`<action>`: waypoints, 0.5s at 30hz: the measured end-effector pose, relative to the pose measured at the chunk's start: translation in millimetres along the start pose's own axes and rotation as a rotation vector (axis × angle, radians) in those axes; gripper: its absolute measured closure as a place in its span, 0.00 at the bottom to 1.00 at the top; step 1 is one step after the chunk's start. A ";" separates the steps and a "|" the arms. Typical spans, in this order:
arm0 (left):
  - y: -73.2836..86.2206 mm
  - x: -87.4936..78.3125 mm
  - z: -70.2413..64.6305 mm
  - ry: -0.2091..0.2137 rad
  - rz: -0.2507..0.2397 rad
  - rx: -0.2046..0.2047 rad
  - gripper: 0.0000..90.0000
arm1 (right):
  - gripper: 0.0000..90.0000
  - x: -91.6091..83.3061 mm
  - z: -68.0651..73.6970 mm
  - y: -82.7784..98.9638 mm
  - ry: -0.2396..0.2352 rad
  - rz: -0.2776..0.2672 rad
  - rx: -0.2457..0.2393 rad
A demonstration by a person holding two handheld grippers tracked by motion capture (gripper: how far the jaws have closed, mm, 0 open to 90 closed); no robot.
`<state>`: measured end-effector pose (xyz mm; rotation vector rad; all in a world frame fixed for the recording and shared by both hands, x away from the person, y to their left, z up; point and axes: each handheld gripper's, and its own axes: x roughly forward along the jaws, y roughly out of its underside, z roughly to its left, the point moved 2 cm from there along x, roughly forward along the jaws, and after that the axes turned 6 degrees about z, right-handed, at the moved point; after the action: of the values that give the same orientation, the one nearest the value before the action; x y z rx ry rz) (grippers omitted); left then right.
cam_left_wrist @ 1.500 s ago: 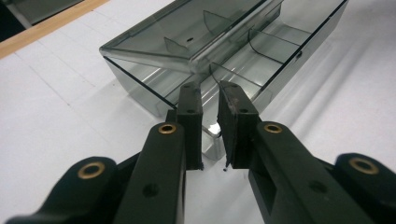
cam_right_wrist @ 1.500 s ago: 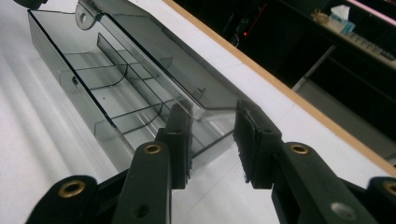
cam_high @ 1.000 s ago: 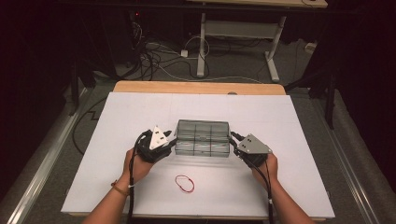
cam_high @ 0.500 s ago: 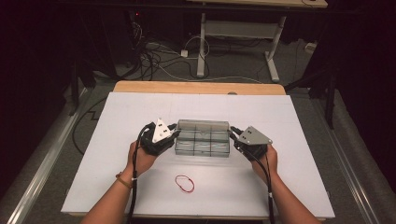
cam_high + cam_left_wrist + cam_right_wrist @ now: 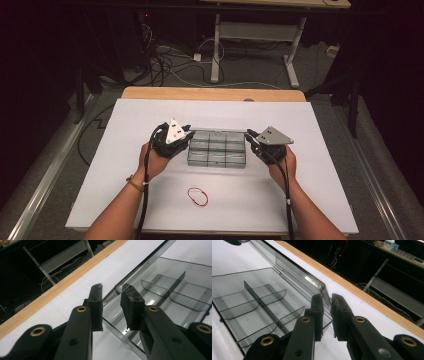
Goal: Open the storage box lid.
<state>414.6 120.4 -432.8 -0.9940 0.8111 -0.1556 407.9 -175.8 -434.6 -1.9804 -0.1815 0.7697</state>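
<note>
Clear plastic organiser box (image 5: 216,150) sitting mid-desk (image 5: 150,115), compartments empty, hinged lid (image 5: 294,272) tilted up off the tray along the far side. Left hand-held gripper (image 5: 112,293) astride one end corner of the lid, jaws just been closing; a gap visible beside one pad, so cannot tell whether clamped or merely straddling. Right hand-held gripper (image 5: 326,300) nearly closed, pinching the opposite end corner of the lid between its pads. Red rubber band (image 5: 198,196) lying loose nearer the person, well apart from the box. Judged light and stiff but thin-walled: glossy, likely slippery under the pads, likely to flex or crack if squeezed hard or twisted. Hinge probably the weak point, so both ends best raised together and evenly. Best hold judged to be the lid's end corners at the rim, where the folded lip gives thickness. Tray light enough to lift with the lid if the hinge binds.
</note>
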 end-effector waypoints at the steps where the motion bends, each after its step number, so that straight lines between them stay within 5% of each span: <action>1: -0.6 1.1 1.0 0.000 -0.001 -0.004 0.77 | 0.91 0.7 -1.1 -0.5 0.000 -0.001 0.010; 15: -5.9 14.3 13.6 0.004 -0.021 -0.052 0.78 | 0.92 13.8 -16.3 -9.4 -0.017 -0.009 0.109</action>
<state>435.1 119.8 -431.9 -1.0517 0.8119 -0.1550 430.0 -177.0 -427.4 -1.8692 -0.1549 0.7748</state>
